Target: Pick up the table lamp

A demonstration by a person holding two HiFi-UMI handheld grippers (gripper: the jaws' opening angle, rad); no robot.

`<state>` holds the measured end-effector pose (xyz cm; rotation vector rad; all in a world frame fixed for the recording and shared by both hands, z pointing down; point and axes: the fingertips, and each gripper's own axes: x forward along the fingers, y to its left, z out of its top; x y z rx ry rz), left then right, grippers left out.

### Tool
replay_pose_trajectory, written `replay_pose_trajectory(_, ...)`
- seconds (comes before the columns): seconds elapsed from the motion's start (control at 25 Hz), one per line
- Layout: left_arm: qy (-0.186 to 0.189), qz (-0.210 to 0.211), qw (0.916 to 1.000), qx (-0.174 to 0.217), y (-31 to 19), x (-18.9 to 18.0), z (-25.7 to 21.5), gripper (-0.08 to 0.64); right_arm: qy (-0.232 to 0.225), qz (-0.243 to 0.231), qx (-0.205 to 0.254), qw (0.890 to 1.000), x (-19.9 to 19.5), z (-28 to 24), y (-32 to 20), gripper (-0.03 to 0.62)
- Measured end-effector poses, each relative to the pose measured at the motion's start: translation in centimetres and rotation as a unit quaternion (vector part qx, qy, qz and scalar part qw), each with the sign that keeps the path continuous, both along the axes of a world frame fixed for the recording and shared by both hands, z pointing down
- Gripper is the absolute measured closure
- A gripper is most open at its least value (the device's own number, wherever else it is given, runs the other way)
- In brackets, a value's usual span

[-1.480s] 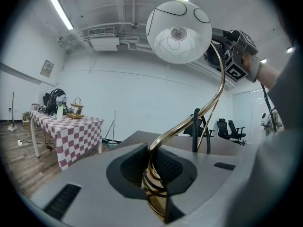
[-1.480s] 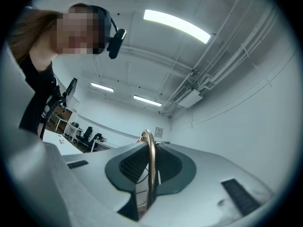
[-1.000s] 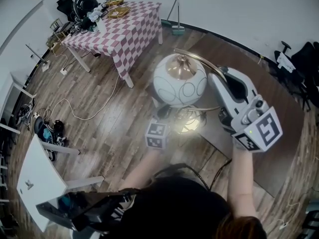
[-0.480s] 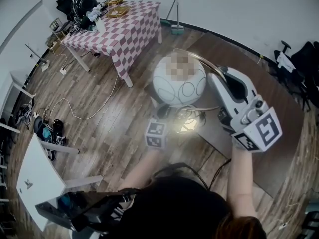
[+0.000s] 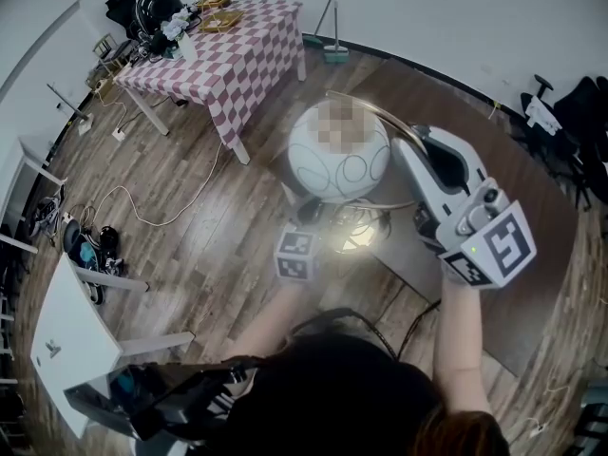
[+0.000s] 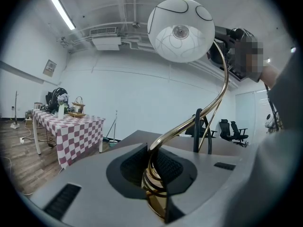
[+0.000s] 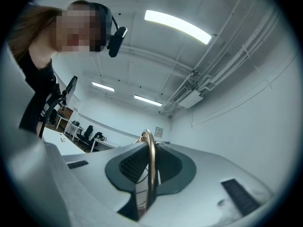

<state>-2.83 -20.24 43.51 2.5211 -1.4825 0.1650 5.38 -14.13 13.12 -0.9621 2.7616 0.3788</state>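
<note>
Left gripper (image 6: 154, 167), right gripper (image 7: 147, 167) jaws clamped on lamp (image 5: 339, 171) stem (image 6: 189, 124), below and beside globe (image 6: 180, 30); raise both evenly.

Bright, even indoor light in all views, no hard shadows. Head view: strong fisheye, the walls and wooden floor (image 5: 190, 217) bow toward the rim; a white glare blooms just below the lamp (image 5: 342, 174) globe and burns out detail there. Left gripper view: ceiling strip lights (image 6: 61, 11) blown out, black vignette all round, left claw (image 6: 154, 167) soft so near the lens, brass stem (image 6: 208, 112) shows sharp glints. Right gripper view: bluish cast, overhead strip (image 7: 177, 26) overexposed, same dark ring, right claw (image 7: 147, 167) foreground blurred, far room small and hazy
</note>
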Motion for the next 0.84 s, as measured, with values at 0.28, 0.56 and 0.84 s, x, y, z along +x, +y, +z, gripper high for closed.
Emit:
replay_pose_trajectory(0.28, 0.001, 0.006, 1.0, -0.001, 0.3, 1.7, 0.8, 0.526, 0.0, 0.005, -0.002, 1.0, 1.5, 0.7, 0.3, 0.552)
replay_pose_trajectory(0.56, 0.004, 0.014, 0.9999, -0.008, 1.1, 3.9, 1.4, 0.526, 0.003, 0.013, -0.008, 1.0, 3.4, 1.4, 1.1, 0.552)
replay_pose_trajectory(0.84, 0.008, 0.033, 0.9993, -0.014, 0.5, 5.5, 2.3, 0.526, 0.0, 0.017, -0.01, 1.0, 4.5, 2.1, 0.1, 0.552)
